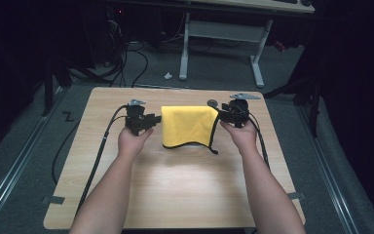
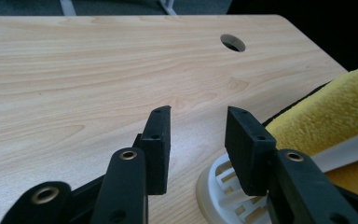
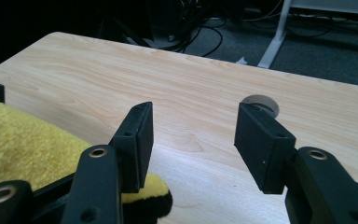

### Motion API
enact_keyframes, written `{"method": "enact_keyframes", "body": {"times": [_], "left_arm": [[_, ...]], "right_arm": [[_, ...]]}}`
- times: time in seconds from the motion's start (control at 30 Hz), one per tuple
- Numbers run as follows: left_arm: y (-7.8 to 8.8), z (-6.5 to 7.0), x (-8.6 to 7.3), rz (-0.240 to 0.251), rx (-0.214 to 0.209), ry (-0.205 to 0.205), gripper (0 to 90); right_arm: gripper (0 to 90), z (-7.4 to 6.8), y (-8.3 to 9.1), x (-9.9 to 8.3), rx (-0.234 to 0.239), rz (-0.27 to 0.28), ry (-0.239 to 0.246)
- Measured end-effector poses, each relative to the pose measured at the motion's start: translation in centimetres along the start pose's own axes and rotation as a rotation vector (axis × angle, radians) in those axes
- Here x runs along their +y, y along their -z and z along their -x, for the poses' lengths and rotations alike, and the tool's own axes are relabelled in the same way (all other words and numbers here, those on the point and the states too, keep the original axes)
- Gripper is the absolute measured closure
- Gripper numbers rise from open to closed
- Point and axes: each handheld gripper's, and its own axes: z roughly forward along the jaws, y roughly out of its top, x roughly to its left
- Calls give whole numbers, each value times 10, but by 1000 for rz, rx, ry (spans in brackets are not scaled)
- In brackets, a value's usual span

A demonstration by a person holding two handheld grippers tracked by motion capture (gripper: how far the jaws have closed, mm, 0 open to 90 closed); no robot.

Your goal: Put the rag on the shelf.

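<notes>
A yellow cloth (image 1: pixel 187 126) with a black hem lies draped over a white slotted object (image 2: pixel 219 186) in the middle of the wooden table (image 1: pixel 175 195). My left gripper (image 1: pixel 153 119) sits at the cloth's left edge, held by a hand. In the left gripper view the jaws (image 2: pixel 199 114) stand open over bare wood, with the cloth (image 2: pixel 335 112) just to their right. At the cloth's right corner my right gripper (image 1: pixel 223 115) is held the same way. The right gripper view shows open, empty jaws (image 3: pixel 196 112) beside the cloth (image 3: pixel 23 135).
A round cable hole (image 1: pixel 212 102) sits in the table behind the cloth, also seen as the hole (image 2: pixel 233 43) and the hole (image 3: pixel 261 103). A white-legged desk frame (image 1: pixel 221 44) and floor cables (image 1: pixel 126 63) lie beyond the far edge. Gripper cables trail toward the near side.
</notes>
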Motion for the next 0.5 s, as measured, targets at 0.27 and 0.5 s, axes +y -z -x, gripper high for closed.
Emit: {"method": "enact_keyframes", "body": {"times": [0.27, 0.5], "left_arm": [[6, -6, -9, 3, 21, -13, 576], [18, -7, -24, 29, 35, -47, 548]], "right_arm": [[469, 5, 9, -9, -38, -17, 18], [460, 6, 23, -24, -34, -12, 30]]}}
